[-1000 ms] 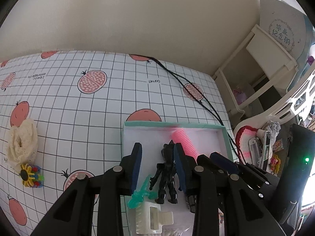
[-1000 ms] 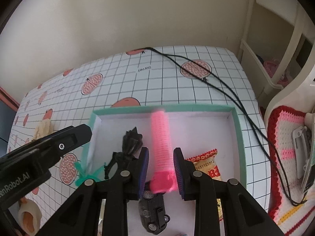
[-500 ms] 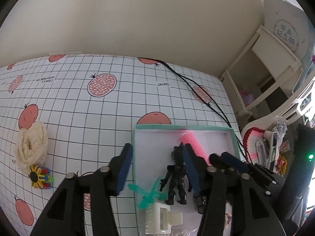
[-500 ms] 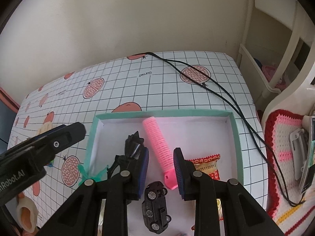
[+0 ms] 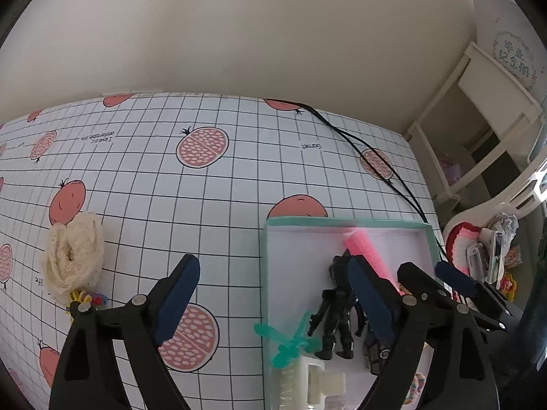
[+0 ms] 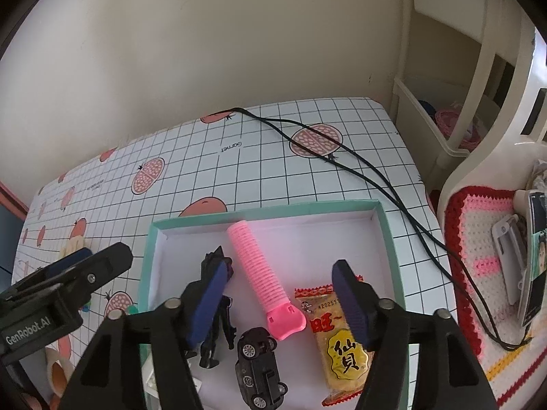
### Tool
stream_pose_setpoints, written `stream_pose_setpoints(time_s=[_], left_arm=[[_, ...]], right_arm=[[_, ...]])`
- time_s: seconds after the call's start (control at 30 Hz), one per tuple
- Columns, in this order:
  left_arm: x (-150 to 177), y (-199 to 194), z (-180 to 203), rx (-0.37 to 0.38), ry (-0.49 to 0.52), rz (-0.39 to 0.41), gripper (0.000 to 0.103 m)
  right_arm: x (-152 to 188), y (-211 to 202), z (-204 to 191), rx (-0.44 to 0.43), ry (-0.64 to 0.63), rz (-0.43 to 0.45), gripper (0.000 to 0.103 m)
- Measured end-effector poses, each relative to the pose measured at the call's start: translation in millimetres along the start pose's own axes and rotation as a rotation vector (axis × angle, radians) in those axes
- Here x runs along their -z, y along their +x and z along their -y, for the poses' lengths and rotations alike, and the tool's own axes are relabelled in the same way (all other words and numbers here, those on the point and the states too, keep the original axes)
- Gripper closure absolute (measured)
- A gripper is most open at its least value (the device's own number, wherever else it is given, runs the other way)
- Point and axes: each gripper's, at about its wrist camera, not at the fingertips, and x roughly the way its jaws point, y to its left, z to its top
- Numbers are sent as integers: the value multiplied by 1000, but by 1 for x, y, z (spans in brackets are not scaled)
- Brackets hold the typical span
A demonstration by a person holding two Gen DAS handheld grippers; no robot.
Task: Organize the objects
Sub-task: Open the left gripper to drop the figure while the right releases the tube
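- Right wrist view: your right hand-held gripper (image 6: 277,295) is spreading above the pink hair roller (image 6: 258,271), which lies free in the teal tray (image 6: 389,235).
- Left wrist view: your left hand-held gripper (image 5: 270,294) is spreading, nothing between its jaws.

Since a second ago the right gripper (image 6: 277,297) has let go of the pink hair roller (image 6: 259,270), which now lies flat in the tray (image 6: 389,235), and its jaws are opening, while the left gripper (image 5: 270,290), earlier around the black figure (image 5: 336,311), is opening too.
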Motion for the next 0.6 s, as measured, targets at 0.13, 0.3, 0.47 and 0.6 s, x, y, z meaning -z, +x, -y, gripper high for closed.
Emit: stream_pose_setpoints(time_s=[0.13,0.3,0.47,0.6], left_arm=[[0,1,-5,-9,-13,2,10],[1,3,-7,-24,-24,7,10],[1,4,-9,-37,-30,13,9],[0,3,-14,-54,-45,28,0]], right_arm=[[1,2,0,-3,0,-4,30],[1,2,1,-8,-1,-3,19],[1,2,1,-15,1,-3,16],[0,3,1,-15,3,1,4]])
